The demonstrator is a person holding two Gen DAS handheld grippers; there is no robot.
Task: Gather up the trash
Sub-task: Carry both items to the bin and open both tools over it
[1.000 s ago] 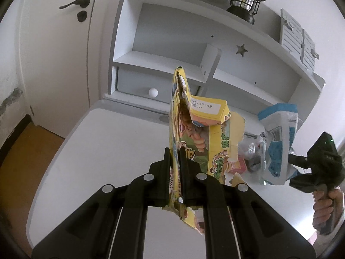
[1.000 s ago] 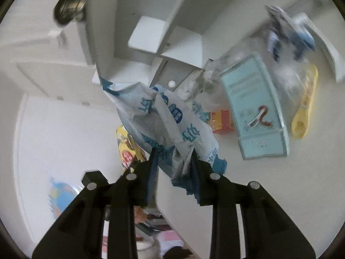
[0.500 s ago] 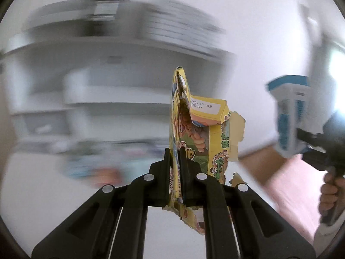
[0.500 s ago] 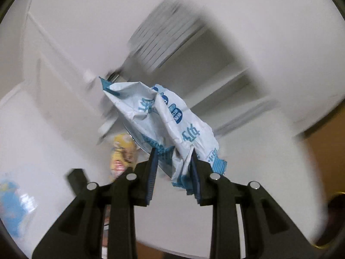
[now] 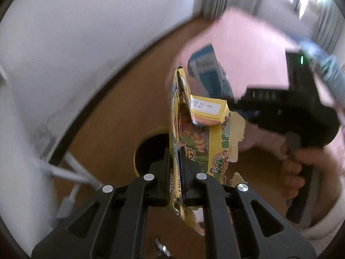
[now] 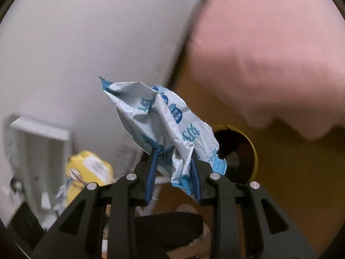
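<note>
My left gripper [image 5: 176, 168] is shut on a torn yellow snack carton [image 5: 200, 129] that stands up between its fingers. Below and behind it on the brown floor is a round yellow-rimmed bin [image 5: 148, 146] with a dark inside. My right gripper [image 6: 173, 168] is shut on a crumpled white and blue wrapper [image 6: 163, 120]. The same bin [image 6: 252, 149] lies just right of that wrapper. In the left wrist view the right gripper [image 5: 286, 116] shows as a black tool held in a hand, with the blue wrapper [image 5: 209, 73] beyond it. The yellow carton [image 6: 86, 170] appears blurred at lower left in the right wrist view.
A white wall [image 5: 64, 54] with a dark skirting runs along the left. White cables and a plug [image 5: 69, 181] lie on the floor beside it. A pink covered bed or cushion [image 6: 269, 54] fills the upper right. Brown floor [image 5: 112, 112] surrounds the bin.
Both grippers have swung away from the white desk and shelf and tilted down toward the floor. The bin has come into view. Each still holds its piece of trash.
</note>
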